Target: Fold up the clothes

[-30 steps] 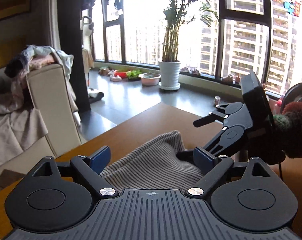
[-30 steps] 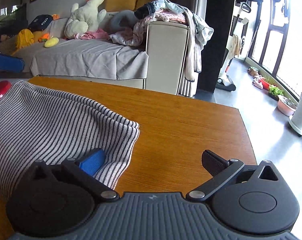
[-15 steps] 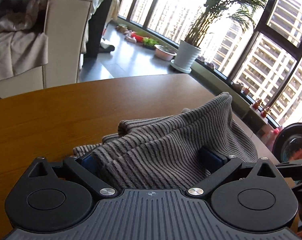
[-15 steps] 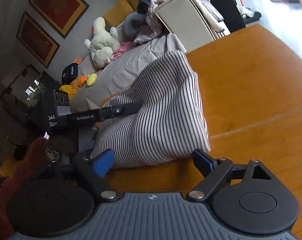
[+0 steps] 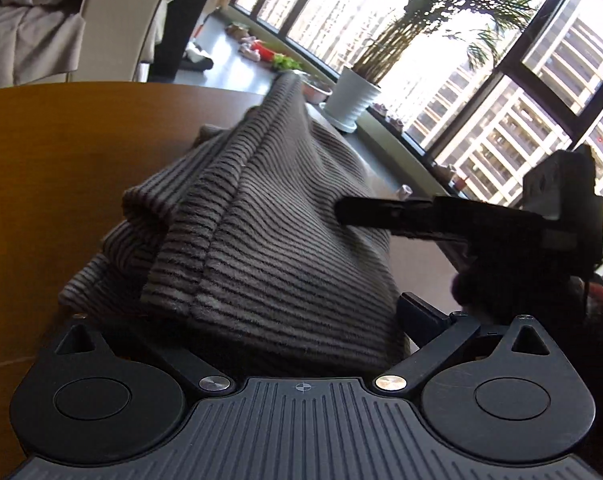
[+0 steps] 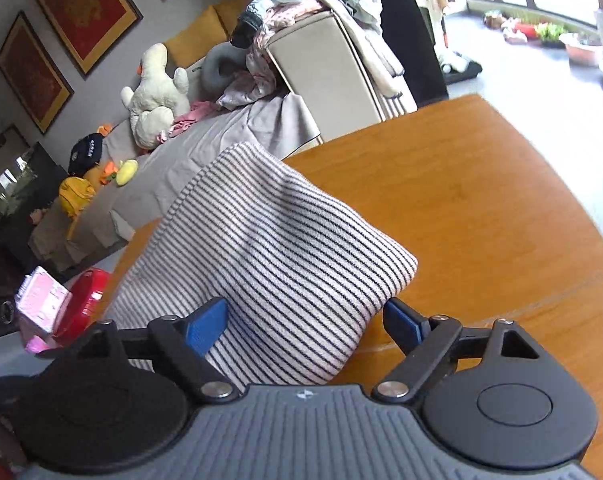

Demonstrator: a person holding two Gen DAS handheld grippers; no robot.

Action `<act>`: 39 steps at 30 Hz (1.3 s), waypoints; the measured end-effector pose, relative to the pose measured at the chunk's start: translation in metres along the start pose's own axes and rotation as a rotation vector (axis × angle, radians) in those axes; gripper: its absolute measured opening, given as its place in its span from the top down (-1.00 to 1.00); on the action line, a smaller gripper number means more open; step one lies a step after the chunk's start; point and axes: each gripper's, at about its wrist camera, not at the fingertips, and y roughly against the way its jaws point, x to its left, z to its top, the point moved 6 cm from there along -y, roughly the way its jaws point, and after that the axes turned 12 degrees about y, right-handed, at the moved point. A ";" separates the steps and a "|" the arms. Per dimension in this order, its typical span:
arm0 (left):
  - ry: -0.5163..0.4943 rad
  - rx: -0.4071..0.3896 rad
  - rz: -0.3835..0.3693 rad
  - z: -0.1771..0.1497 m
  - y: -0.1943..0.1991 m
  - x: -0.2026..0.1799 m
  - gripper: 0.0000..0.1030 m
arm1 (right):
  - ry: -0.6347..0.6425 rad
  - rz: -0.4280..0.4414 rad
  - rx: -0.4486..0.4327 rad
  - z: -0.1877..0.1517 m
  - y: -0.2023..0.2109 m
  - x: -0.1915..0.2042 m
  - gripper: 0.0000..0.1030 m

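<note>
Close wrist views (shared striped cloth (image 5: 269, 216))

We count one striped knit garment (image 6: 269, 264) on one wooden worktop (image 6: 481, 200). Behind it we see one sofa (image 6: 205, 160), one plush duck (image 6: 157, 92), three framed pictures (image 6: 85, 8), one black cap (image 6: 86, 153) and one red round object (image 6: 87, 300). By the window stands one potted plant (image 5: 351, 98).
</note>
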 end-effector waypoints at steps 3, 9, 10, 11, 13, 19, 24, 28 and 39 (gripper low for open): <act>-0.029 0.019 -0.066 -0.009 0.007 -0.018 -0.98 | 0.109 -0.085 -0.033 0.012 0.012 0.005 -0.66; -0.073 -0.138 -0.112 0.013 0.072 -0.022 -0.98 | 0.277 -0.128 -0.134 0.010 0.049 0.029 -0.91; -0.050 -0.190 -0.084 0.023 0.082 -0.014 -0.99 | 0.290 -0.098 -0.143 0.005 0.052 0.036 -0.94; -0.027 -0.241 -0.054 0.033 0.091 -0.006 -0.99 | 0.304 -0.065 -0.150 0.000 0.056 0.044 -0.94; 0.034 -0.316 0.085 0.050 0.093 0.020 -0.99 | 0.353 0.003 -0.145 -0.014 0.056 0.067 -0.95; 0.103 -0.174 0.194 0.043 0.024 0.055 -0.47 | 0.610 -0.042 -0.090 -0.046 0.042 0.110 -0.54; 0.142 -0.109 0.062 0.024 0.010 0.043 -0.26 | 0.614 -0.108 -0.039 -0.035 0.059 0.072 -0.53; -0.030 -0.049 0.018 -0.016 -0.015 -0.005 -0.39 | 0.577 -0.143 -0.016 -0.027 0.080 0.041 -0.64; 0.014 -0.255 0.233 0.002 0.039 0.013 -0.37 | 0.634 -0.195 -0.201 -0.021 0.089 0.081 -0.64</act>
